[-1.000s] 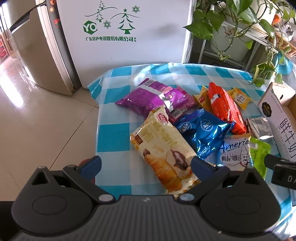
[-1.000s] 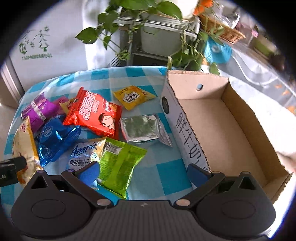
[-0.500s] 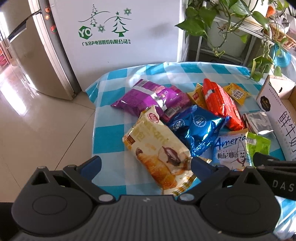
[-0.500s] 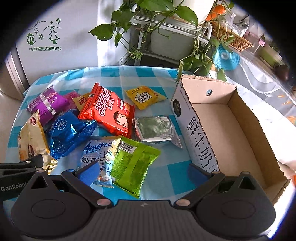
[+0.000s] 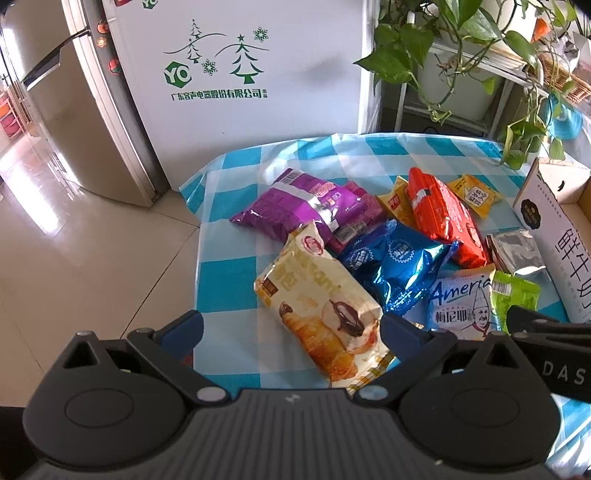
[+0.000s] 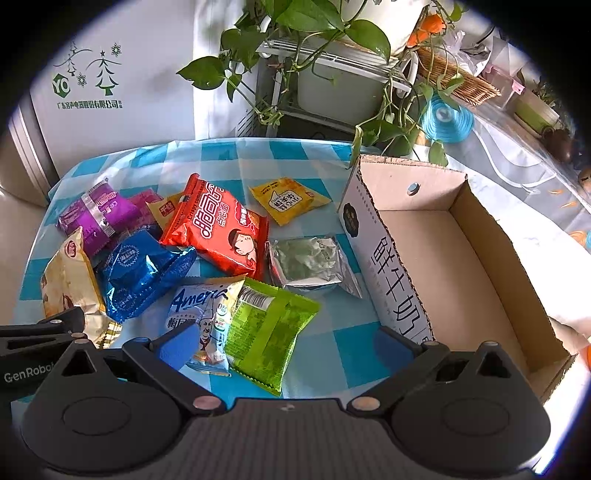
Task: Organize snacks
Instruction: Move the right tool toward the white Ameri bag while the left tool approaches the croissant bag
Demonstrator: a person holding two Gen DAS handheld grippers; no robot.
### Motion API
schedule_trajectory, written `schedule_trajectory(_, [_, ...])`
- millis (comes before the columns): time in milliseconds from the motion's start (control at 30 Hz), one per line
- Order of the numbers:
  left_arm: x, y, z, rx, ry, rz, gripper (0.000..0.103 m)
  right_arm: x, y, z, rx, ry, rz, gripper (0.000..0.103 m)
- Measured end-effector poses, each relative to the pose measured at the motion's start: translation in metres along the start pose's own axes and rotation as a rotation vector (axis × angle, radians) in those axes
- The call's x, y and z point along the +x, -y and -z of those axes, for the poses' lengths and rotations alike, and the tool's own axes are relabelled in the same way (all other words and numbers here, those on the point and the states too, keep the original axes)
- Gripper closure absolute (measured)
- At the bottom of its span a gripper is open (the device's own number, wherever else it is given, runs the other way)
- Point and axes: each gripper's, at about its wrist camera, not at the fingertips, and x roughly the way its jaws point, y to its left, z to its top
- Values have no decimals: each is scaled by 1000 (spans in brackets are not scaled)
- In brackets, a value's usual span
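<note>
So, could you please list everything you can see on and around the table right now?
Croissant packet: 1, cream-yellow, nearest the left gripper.
Purple packets: 2, overlapping, far left of the pile.
Blue foil packets: 2, mid-pile, beside the croissant packet.
Red packet: 1, centre of the pile.
Yellow sachets: 2, one beyond the red packet, one tucked under its left edge.
Silver pouch: 1, next to the box.
Green packet: 1, overlapping the white-blue packet.
Cardboard box: 1, brown inside, nothing in it, right.
Tablecloth: blue-white check.
Plants: green, behind the table.
Fridge: steel, left.
Left gripper: open, black.
Right gripper: open, black.
</note>
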Motion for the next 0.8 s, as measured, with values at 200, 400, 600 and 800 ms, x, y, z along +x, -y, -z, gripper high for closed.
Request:
schedule_trajectory(200, [-2,-1,-1,-4,4,0,3,-2,-1,0,-2,5,-2,0])
schedule_trajectory(400, [-2,-2,-1,-7,5,2,3,-4,-2,0,-2,8,-1,0])
schedule_trajectory(600, [-2,-2,-1,-7,5,1,4,-4,-2,0,-1,9,-2,0])
schedule_trajectory(800, [-2,-2,-1,-6,5,1,4,-4,-3,0,-1,9,-2,0])
